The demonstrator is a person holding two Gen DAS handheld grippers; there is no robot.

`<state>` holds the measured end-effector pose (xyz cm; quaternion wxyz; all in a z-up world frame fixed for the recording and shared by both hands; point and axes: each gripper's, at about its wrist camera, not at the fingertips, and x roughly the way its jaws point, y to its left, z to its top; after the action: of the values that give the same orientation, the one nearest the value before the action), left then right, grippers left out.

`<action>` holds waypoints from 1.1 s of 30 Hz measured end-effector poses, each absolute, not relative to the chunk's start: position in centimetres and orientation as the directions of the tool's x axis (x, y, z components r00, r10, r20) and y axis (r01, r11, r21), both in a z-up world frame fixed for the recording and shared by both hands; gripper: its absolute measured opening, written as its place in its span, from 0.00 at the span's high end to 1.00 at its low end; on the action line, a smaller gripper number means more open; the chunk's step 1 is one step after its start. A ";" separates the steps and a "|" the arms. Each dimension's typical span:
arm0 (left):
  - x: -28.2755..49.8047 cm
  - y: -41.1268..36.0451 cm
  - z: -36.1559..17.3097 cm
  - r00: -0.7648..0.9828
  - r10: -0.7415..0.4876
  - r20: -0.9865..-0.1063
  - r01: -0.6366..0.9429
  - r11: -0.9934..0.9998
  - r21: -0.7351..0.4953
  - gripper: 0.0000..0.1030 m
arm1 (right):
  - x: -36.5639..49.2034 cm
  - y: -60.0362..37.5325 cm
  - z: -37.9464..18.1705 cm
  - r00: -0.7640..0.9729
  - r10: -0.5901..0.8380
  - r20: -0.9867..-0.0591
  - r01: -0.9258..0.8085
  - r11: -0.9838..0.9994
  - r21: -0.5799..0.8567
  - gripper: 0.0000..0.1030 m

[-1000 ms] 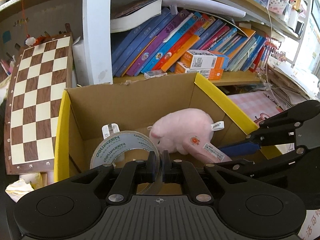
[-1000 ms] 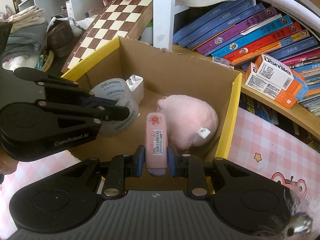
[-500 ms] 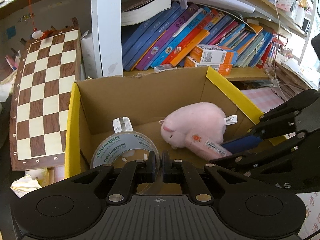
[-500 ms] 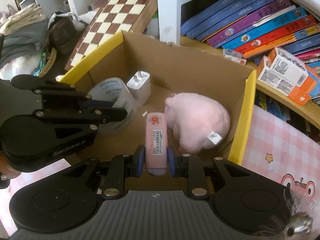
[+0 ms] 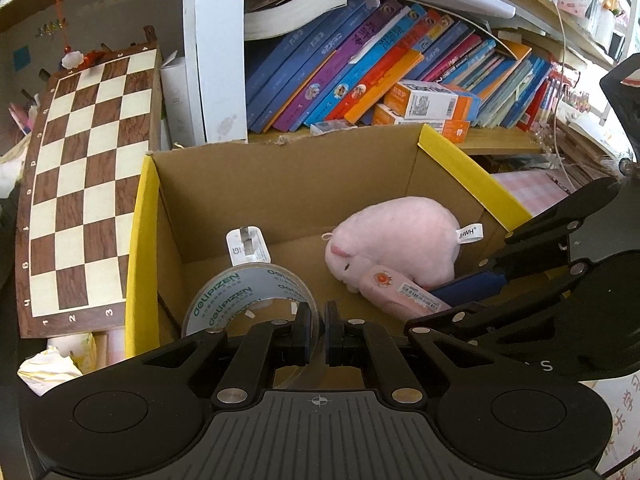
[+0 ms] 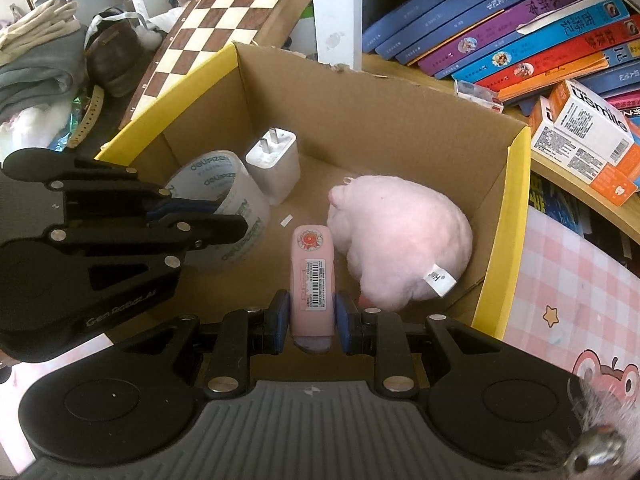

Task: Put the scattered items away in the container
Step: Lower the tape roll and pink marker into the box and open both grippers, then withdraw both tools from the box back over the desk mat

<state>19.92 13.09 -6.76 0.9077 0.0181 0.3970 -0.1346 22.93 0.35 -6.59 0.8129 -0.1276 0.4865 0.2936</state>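
Observation:
A cardboard box with yellow rims (image 5: 138, 216) (image 6: 500, 216) holds a pink plush pig (image 5: 396, 236) (image 6: 400, 236) and a white charger plug (image 5: 248, 246) (image 6: 274, 170). My left gripper (image 5: 318, 330) (image 6: 224, 216) is shut on the wall of a clear tape roll (image 5: 248, 296) (image 6: 236, 216) and holds it inside the box at its left. My right gripper (image 6: 311, 320) (image 5: 460, 296) is shut on a pink case with a barcode label (image 6: 312, 272) (image 5: 404, 294), held inside the box beside the pig.
A chessboard (image 5: 84, 184) leans left of the box. A shelf of slanted books (image 5: 380, 68) and orange-white cartons (image 6: 588, 136) stands behind it. Clothes and a bag (image 6: 52, 60) lie far left. A pink checked cloth (image 6: 568, 280) covers the table on the right.
Both grippers have sunk lower into the box with their loads. The tape roll and the pink case sit nearer the box floor; the charger plug shows more fully.

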 end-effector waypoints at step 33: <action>17.0 13.1 -2.5 0.723 -0.188 -0.665 0.228 0.973 -0.027 0.60 | 20.4 -1.0 -2.7 0.450 0.381 -0.808 -0.575 0.815 0.064 0.67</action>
<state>16.96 13.10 -2.46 0.9277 0.0285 0.3549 -0.1122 20.41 -0.99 -2.73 0.8444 -0.1102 0.4413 0.2832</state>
